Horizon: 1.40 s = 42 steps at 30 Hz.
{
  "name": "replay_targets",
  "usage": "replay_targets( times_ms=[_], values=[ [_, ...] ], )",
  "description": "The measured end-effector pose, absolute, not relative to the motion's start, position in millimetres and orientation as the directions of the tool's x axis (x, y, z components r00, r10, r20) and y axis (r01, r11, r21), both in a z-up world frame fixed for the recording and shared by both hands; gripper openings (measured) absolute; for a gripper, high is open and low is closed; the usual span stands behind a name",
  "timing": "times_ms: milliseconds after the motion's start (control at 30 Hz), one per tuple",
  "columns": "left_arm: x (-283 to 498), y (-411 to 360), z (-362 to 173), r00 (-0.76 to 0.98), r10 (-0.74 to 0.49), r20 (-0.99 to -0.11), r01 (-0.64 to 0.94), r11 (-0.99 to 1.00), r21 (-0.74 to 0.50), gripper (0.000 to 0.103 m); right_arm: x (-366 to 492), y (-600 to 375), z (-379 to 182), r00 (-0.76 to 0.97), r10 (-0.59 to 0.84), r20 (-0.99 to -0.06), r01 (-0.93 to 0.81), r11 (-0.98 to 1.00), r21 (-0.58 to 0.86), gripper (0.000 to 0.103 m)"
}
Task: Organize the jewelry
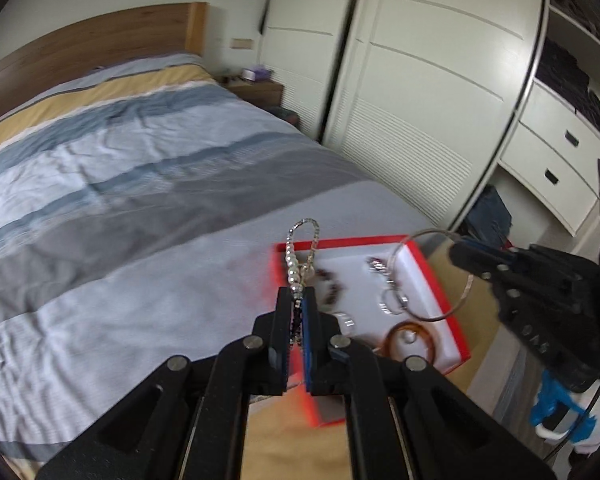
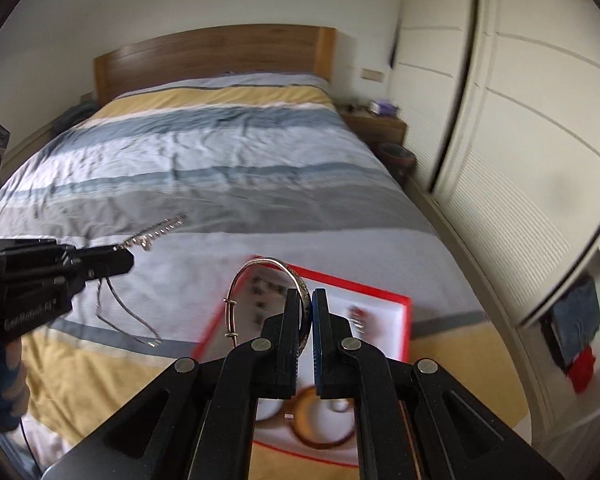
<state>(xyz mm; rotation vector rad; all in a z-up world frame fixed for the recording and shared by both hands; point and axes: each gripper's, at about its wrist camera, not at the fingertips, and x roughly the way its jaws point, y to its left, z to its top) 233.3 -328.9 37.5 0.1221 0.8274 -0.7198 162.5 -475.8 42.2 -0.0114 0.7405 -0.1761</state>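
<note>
My left gripper [image 1: 299, 300] is shut on a pearl and chain bracelet [image 1: 300, 256], which sticks up past the fingertips over the left edge of a red-rimmed white jewelry box [image 1: 440, 276] on the bed. It also shows at the left of the right wrist view [image 2: 156, 234], with thin chain ends dangling below. My right gripper [image 2: 305, 300] is shut on a silver bangle [image 2: 256, 272] and holds it above the box [image 2: 396, 308]. The bangle also shows in the left wrist view [image 1: 432, 276]. Rings, a dark beaded piece and an amber bangle [image 1: 410, 342] lie in the box.
The box sits on a striped blue, grey and yellow bedspread [image 1: 140, 200]. A wooden headboard [image 2: 212, 56] is at the far end. White wardrobe doors [image 1: 420, 80] and drawers [image 1: 552, 160] stand to the right. A nightstand [image 2: 376, 124] is beside the bed.
</note>
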Motion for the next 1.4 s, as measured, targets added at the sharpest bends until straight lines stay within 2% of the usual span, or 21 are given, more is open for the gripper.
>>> replay_targets(
  times_ms=[133, 333, 500, 633, 767, 833, 900, 1200, 1400],
  values=[
    [238.4, -371.5, 3.6, 0.423, -0.519, -0.743, 0.624, 0.761, -0.177, 0.004, 170.3, -508.7, 12.2, 0.706, -0.16, -0.69, 0.188, 0.982, -0.036, 0.006],
    [246.6, -394.7, -47.2, 0.393, -0.46, -0.796, 0.603, 0.783, -0.155, 0.004, 189.1, -538.4, -40.4, 0.676, -0.125, -0.726, 0.199, 0.98, 0.017, 0.006],
    [246.1, -403.0, -69.6, 0.379, -0.442, -0.813, 0.603, 0.784, -0.145, 0.004, 203.6, -550.2, -68.0, 0.637, -0.109, -0.763, 0.223, 0.974, 0.046, 0.006],
    [244.6, -405.1, -82.1, 0.385, -0.423, -0.82, 0.598, 0.792, -0.127, 0.004, 210.8, -555.1, -80.7, 0.596, -0.139, -0.791, 0.248, 0.969, 0.017, 0.006],
    [242.2, -405.2, -80.3, 0.401, -0.416, -0.816, 0.595, 0.796, -0.114, 0.006, 213.4, -556.4, -88.1, 0.563, -0.162, -0.811, 0.263, 0.965, -0.01, 0.006],
    [241.7, -403.8, -77.1, 0.403, -0.418, -0.814, 0.593, 0.797, -0.116, 0.007, 211.9, -555.9, -87.9, 0.56, -0.169, -0.811, 0.268, 0.963, -0.016, 0.01],
    [240.3, -402.1, -71.6, 0.411, -0.424, -0.807, 0.596, 0.795, -0.115, 0.016, 208.3, -556.3, -85.2, 0.562, -0.17, -0.809, 0.272, 0.962, -0.013, 0.018],
    [209.1, -382.6, -22.4, 0.47, -0.445, -0.762, 0.589, 0.801, -0.105, 0.039, 168.1, -532.7, -36.7, 0.612, -0.189, -0.768, 0.274, 0.962, -0.018, 0.037],
    [168.1, -347.3, 14.7, 0.53, -0.43, -0.731, 0.558, 0.826, -0.081, 0.04, 127.9, -489.9, 0.3, 0.634, -0.189, -0.75, 0.231, 0.972, -0.049, 0.044]
  ],
)
